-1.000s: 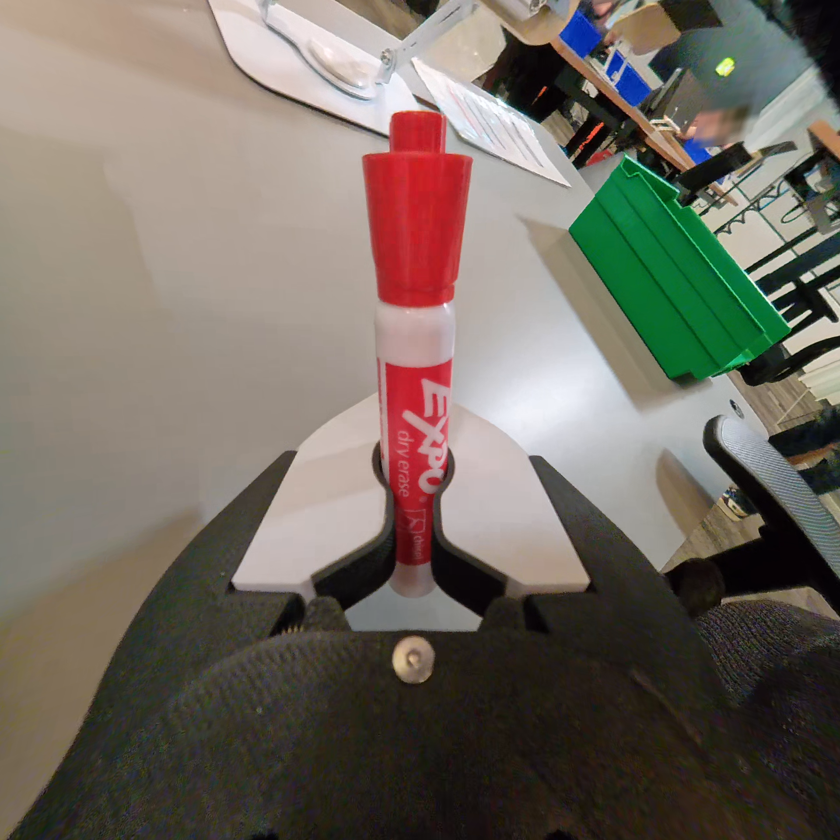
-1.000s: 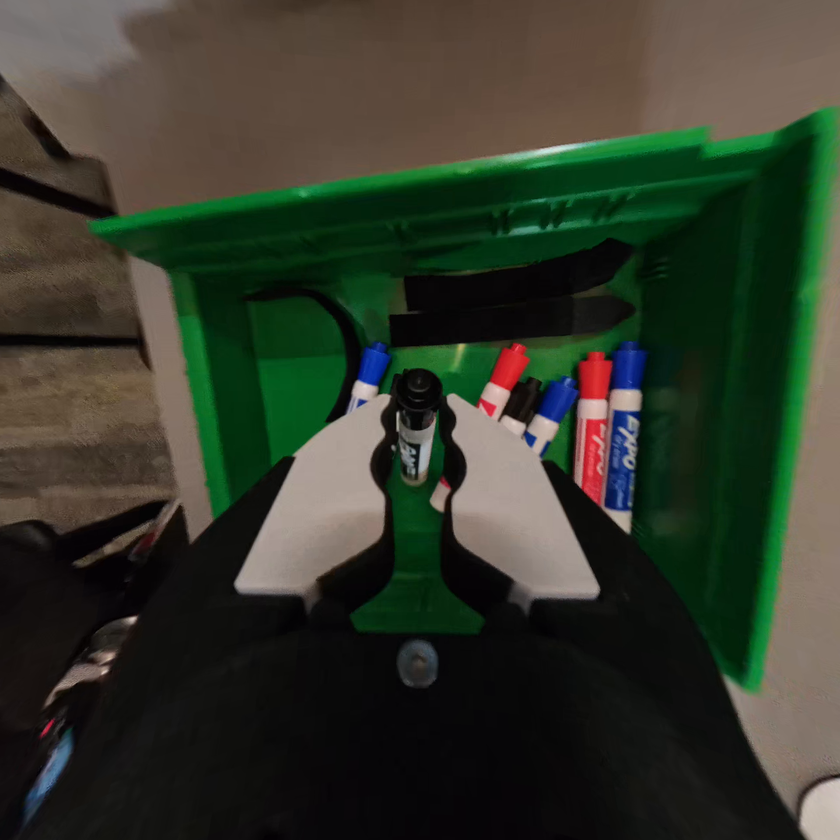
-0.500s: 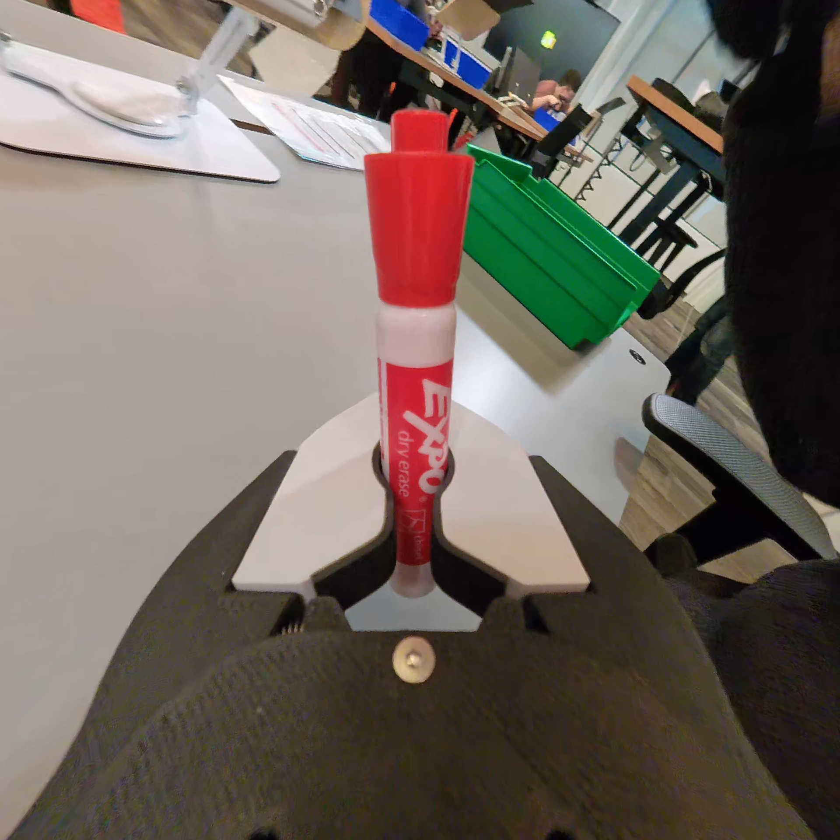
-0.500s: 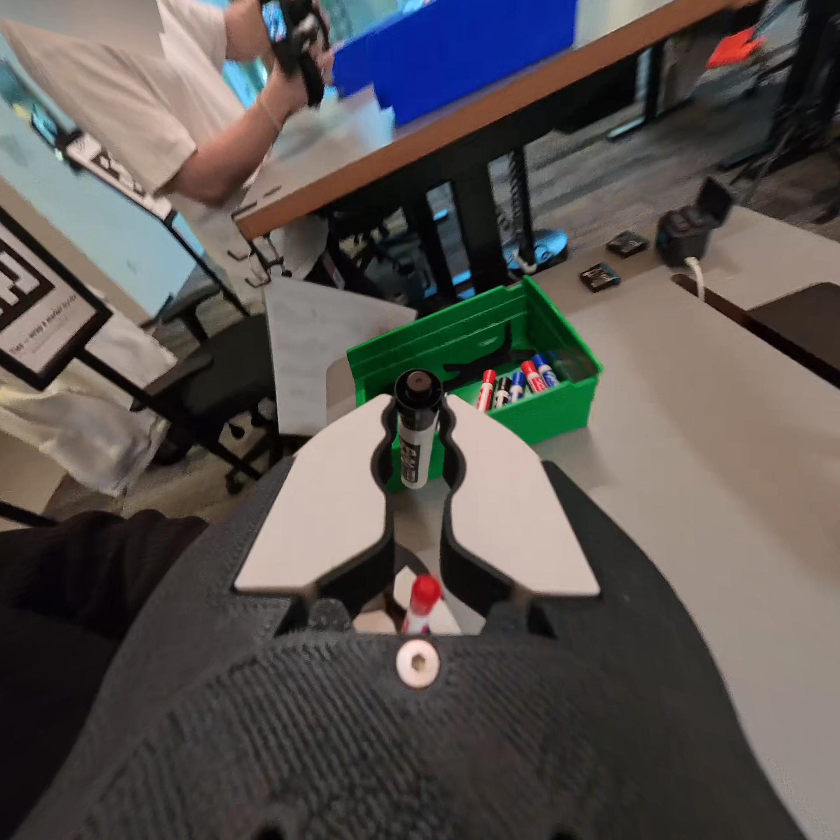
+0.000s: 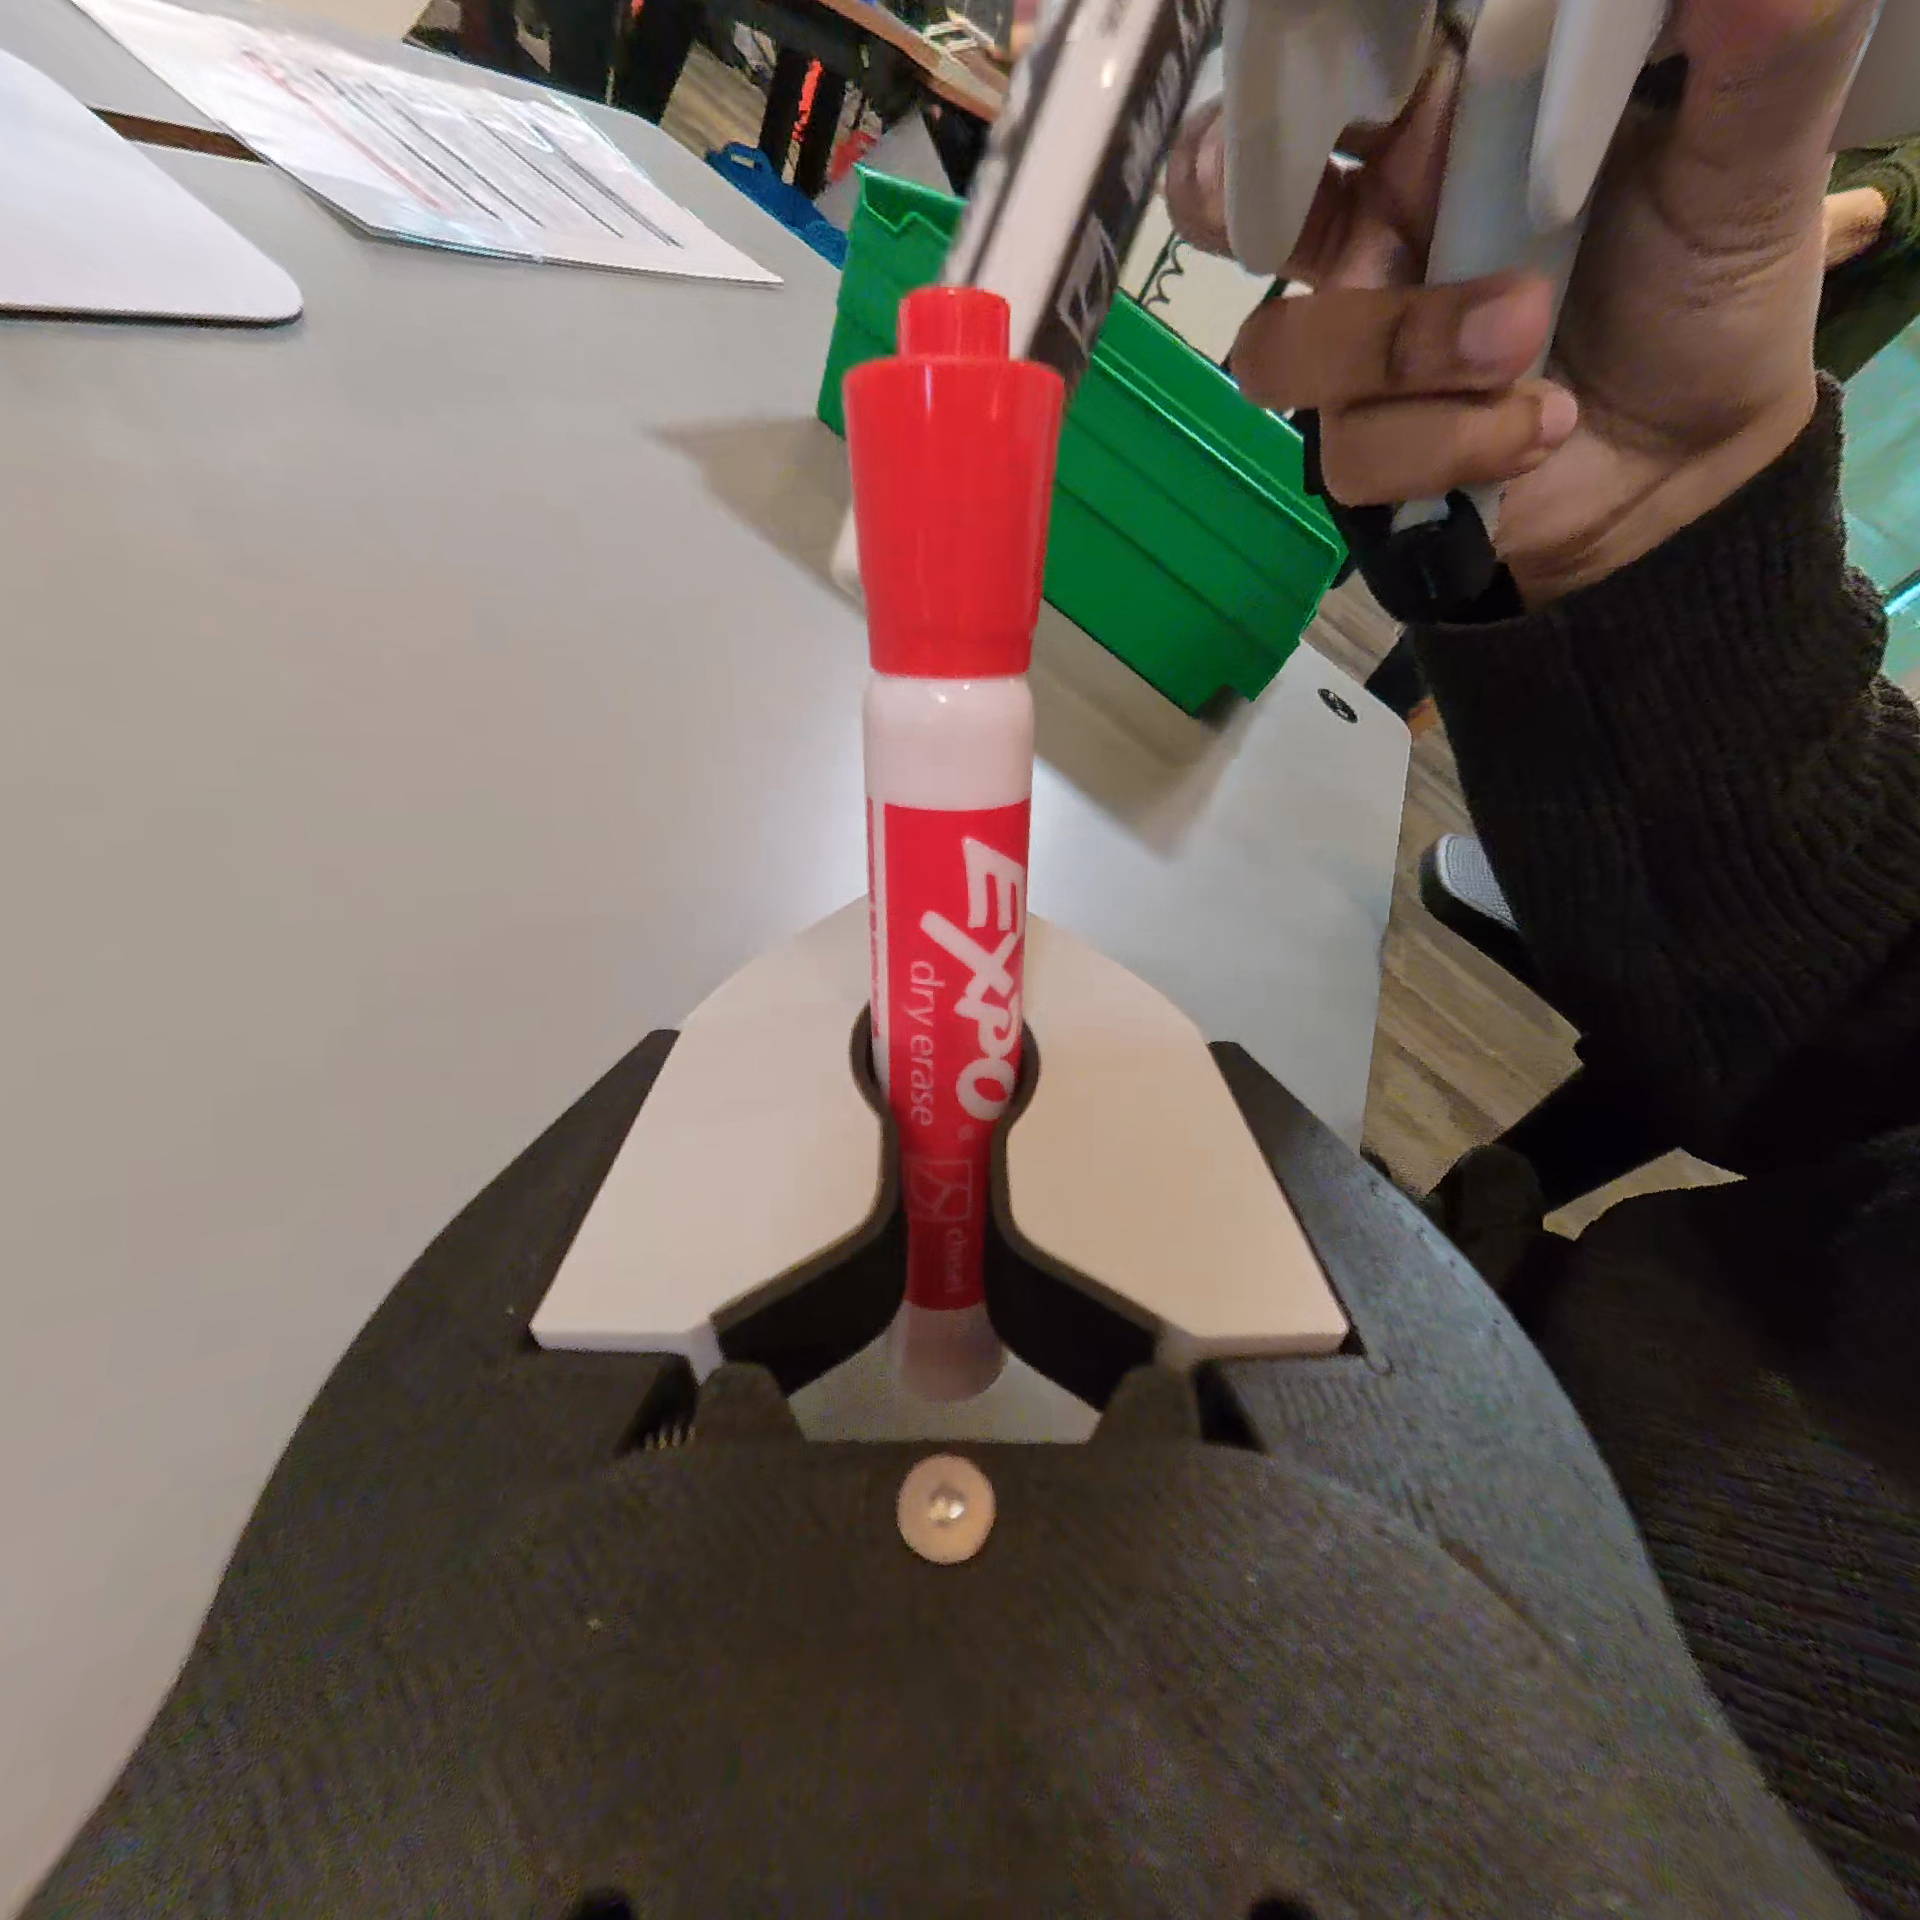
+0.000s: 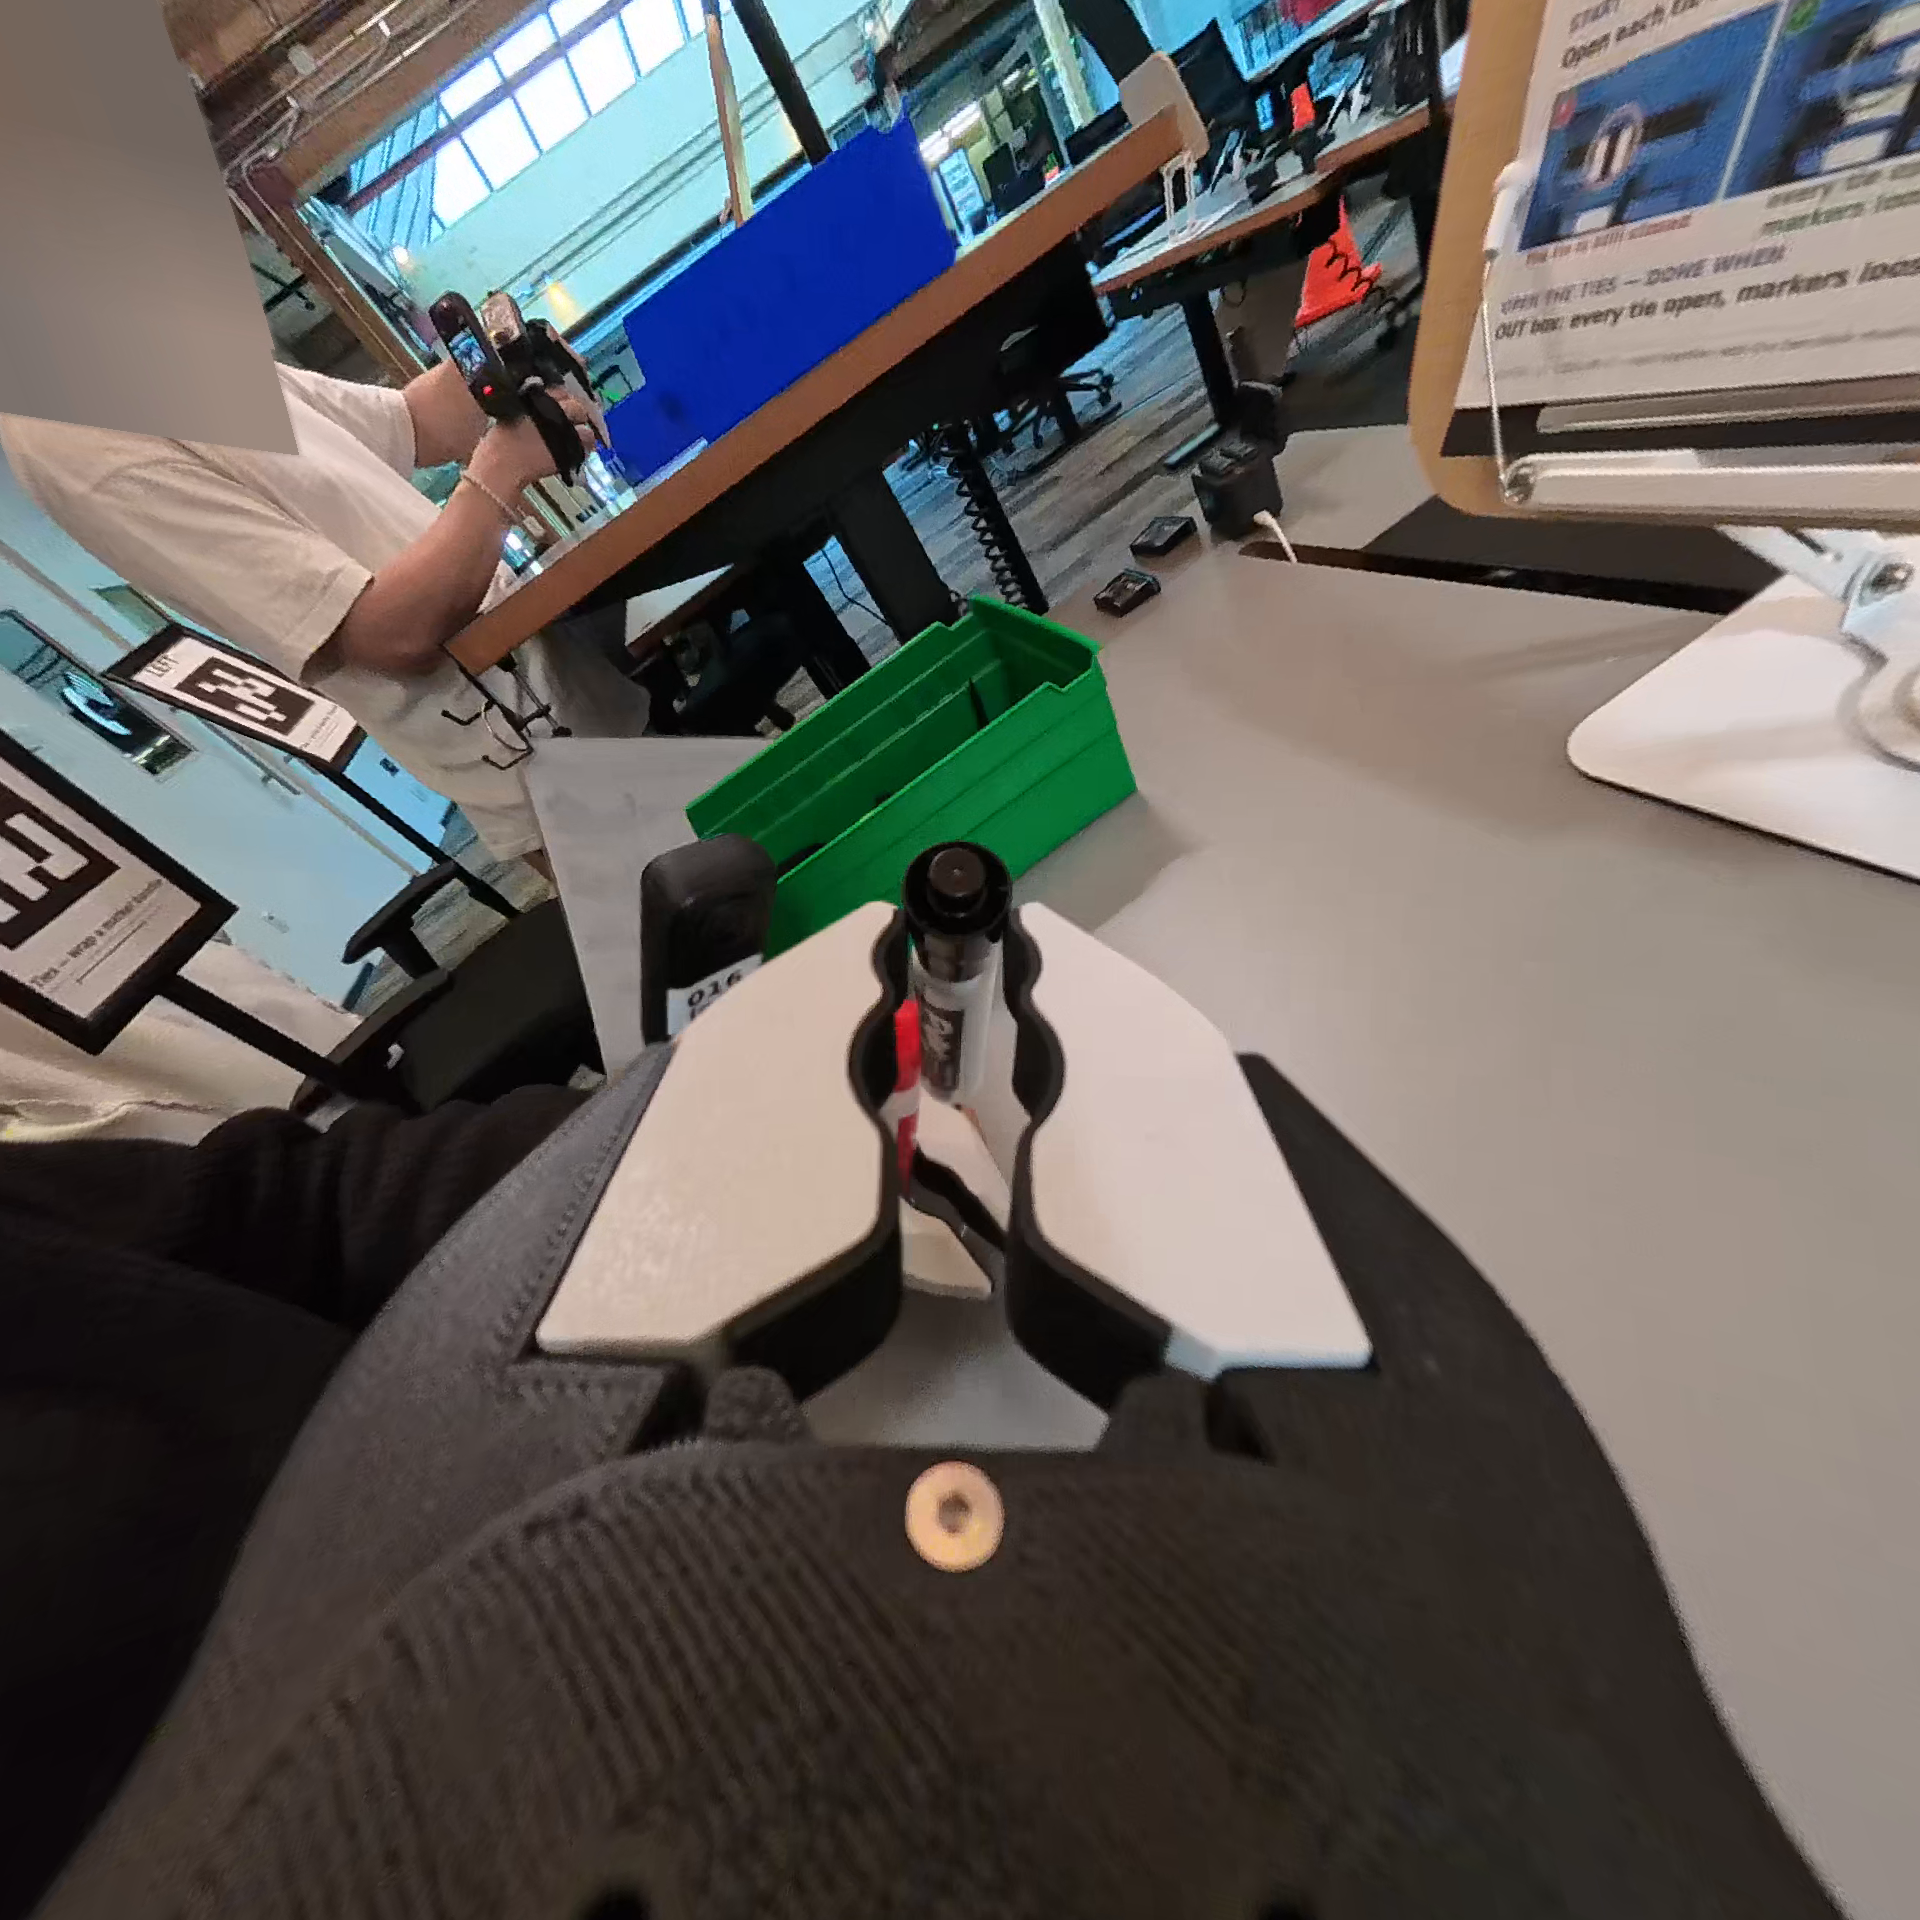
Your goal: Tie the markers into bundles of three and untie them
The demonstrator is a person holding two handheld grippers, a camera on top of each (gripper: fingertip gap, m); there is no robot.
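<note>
My left gripper (image 5: 943, 1039) is shut on a red marker (image 5: 951, 644) that points forward along the fingers, above the grey table (image 5: 364, 727). My right gripper (image 6: 951, 997) is shut on a black marker (image 6: 951, 977). That black marker also shows in the left wrist view (image 5: 1081, 177), slanting down with its lower end beside the red cap; the hand (image 5: 1558, 343) holding the right gripper is at the upper right. Through the right fingers' gap I see part of the red marker (image 6: 906, 1081) below.
A green bin (image 6: 935, 748) stands at the table's far left edge; it also shows in the left wrist view (image 5: 1143, 499). A white stand base (image 6: 1745, 748) with a clipboard (image 6: 1683, 208) is at the right. A person works at another table (image 6: 831, 416) behind. A paper sheet (image 5: 416, 145) lies far left. About 15 cm separates my left fingertips from my right.
My right gripper has swung away from the green bin and come down over my left one, bringing the black marker next to the red marker's cap. The left gripper turned slightly.
</note>
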